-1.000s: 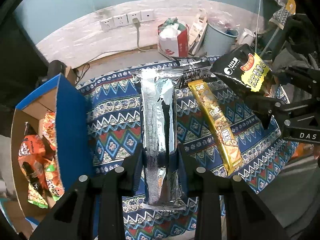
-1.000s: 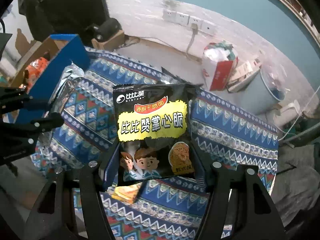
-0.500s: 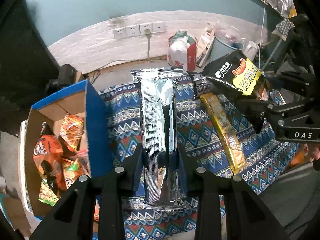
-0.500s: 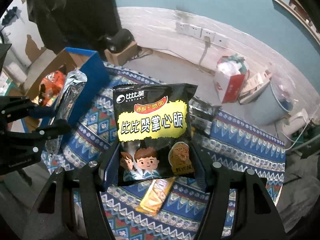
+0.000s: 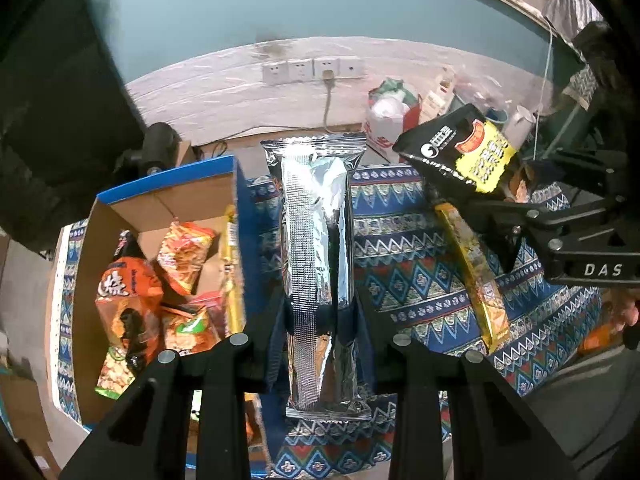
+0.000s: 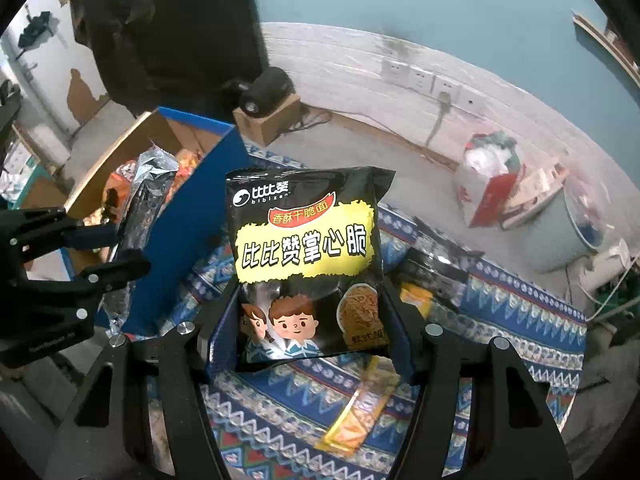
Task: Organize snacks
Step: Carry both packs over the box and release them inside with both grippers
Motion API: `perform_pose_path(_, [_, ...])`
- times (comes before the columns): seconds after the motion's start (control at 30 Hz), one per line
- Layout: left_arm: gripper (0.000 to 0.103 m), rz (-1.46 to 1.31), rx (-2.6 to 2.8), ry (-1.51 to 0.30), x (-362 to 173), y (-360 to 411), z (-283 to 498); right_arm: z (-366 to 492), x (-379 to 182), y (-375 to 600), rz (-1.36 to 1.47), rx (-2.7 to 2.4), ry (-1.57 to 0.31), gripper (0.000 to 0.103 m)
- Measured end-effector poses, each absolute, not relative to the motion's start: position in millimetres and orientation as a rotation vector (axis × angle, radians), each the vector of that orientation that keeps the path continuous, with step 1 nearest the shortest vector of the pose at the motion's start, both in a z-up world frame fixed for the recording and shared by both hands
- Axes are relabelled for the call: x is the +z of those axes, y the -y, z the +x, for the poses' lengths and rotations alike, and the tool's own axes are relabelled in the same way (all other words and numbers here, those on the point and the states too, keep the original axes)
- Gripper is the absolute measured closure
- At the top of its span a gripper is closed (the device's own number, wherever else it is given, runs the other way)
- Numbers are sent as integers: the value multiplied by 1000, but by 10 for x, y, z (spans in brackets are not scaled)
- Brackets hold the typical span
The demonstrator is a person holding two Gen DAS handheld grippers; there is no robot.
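My left gripper [image 5: 320, 316] is shut on a long silver foil snack pack [image 5: 316, 248], held upright in the air beside the blue wall of the cardboard box [image 5: 240, 216]. My right gripper [image 6: 310, 316] is shut on a black and yellow noodle snack bag [image 6: 306, 240], lifted above the patterned cloth. In the right wrist view the left gripper [image 6: 120, 248] with the silver pack [image 6: 148, 188] hangs by the box [image 6: 192, 208]. In the left wrist view the right gripper [image 5: 496, 204] carries the black bag [image 5: 460, 148] at the upper right.
The box holds several orange snack bags [image 5: 128, 292]. A long yellow snack bar [image 5: 476, 276] and a dark packet [image 6: 436, 268] lie on the patterned cloth [image 5: 400, 248]. A red and white bag [image 6: 488, 184] and a grey bin [image 6: 556, 232] stand on the floor behind.
Both grippers have moved left and up with their packs, toward the box. The box's inside and its orange bags now show much more in the left wrist view.
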State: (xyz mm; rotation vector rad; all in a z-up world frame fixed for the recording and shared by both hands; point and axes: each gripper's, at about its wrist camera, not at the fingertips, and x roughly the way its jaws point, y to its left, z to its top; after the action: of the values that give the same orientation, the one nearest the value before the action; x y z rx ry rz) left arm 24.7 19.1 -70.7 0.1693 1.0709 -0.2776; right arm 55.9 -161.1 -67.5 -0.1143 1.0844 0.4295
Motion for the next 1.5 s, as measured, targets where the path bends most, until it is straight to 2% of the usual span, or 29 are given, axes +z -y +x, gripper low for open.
perform_pose_path(0.6, [71, 57, -151, -1048, -599, -1136, 303, 772, -581, 742, -128, 538, -1087, 39])
perform_pose_path(1.23, [70, -25, -31, -1096, -805, -1797, 376, 957, -748, -190, -131, 632, -1144, 39])
perform_pose_path(1.3, [67, -28, -24, -1103, -829, -1836, 389, 973, -780, -253, -128, 635, -1154, 39])
perform_pose_path(1.37, [56, -30, -9, -1110, -860, -1873, 401, 985, -802, -304, -128, 638, -1160, 39])
perform_pose_path(1.5, [51, -47, 12, -1132, -903, -1947, 418, 1013, -840, -383, -129, 639, -1171, 39])
